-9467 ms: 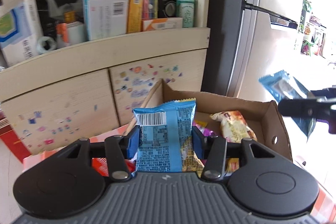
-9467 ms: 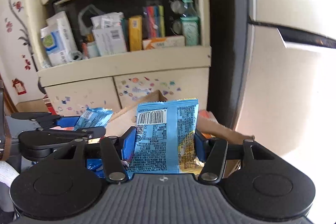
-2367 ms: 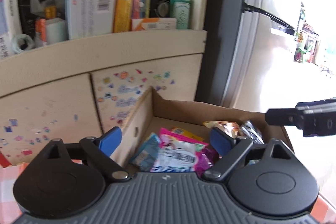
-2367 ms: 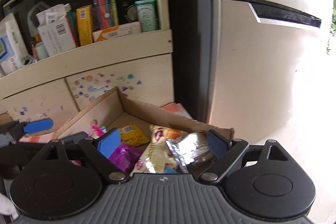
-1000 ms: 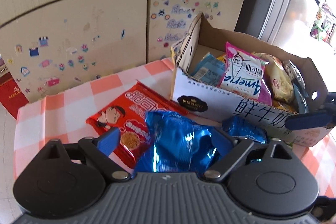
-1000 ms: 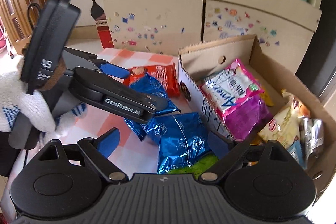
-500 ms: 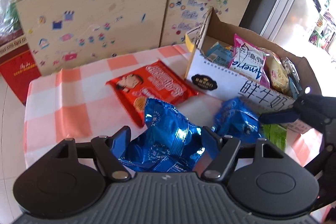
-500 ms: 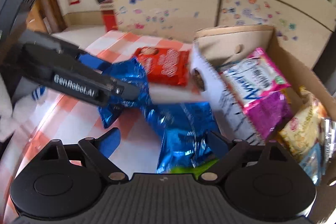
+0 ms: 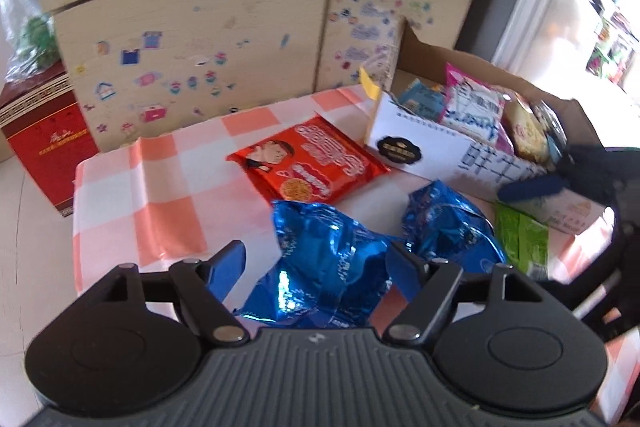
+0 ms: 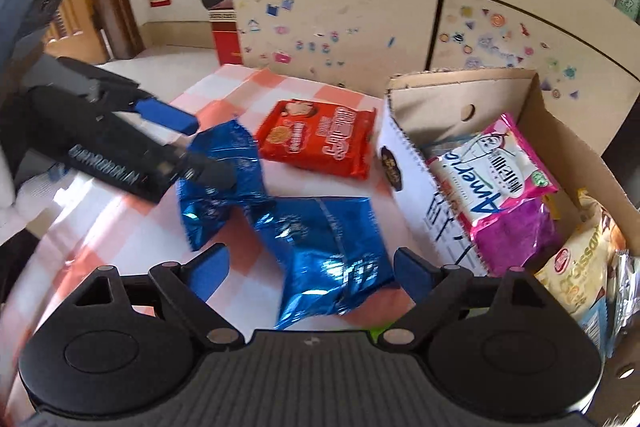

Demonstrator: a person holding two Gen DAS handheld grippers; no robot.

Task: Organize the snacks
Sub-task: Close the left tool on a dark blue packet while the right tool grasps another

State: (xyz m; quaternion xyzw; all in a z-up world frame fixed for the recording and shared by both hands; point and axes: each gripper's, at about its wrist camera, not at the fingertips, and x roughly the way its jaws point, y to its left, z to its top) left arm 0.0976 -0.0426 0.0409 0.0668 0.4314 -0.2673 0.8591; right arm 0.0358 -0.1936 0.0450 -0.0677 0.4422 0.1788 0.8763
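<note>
Closest in, both grippers sit low over the checked tablecloth (image 9: 120,187), each lined up on a shiny blue bag.

The left gripper (image 9: 316,263) has its jaws partway closed around the left blue bag (image 9: 324,267). The right pad looks like it's touching the foil; the left pad is a bit off it, so I'd call it closing, not yet a real grip. In the right wrist view one finger seems to press onto that bag's top edge while the other blue finger sticks out past it. So honestly it's not clamped yet as far as I can tell.

The right gripper (image 10: 310,267) is spread wide, with the right blue bag (image 10: 328,251) lying between the pads and neither pad touching it.

How I'd do this bit: these foil bags are puffy and slippery, so squeeze on a crimped end or a fold instead of the fat middle, or it'll squirt out. Close slowly until the foil dimples, then lift straight up. The two bags overlap a little where they meet, so lift one first so the other doesn't get dragged.

A bit farther out, a green packet (image 9: 520,243) lies just beside the right blue bag, close to the box wall. Past that, a red packet (image 9: 308,159) lies flat on the cloth, just left of the box.

Farthest, the box (image 10: 412,163) is on the right, already holding a pink pack (image 10: 496,175) and others, so drop new bags at the near-left gap.
</note>
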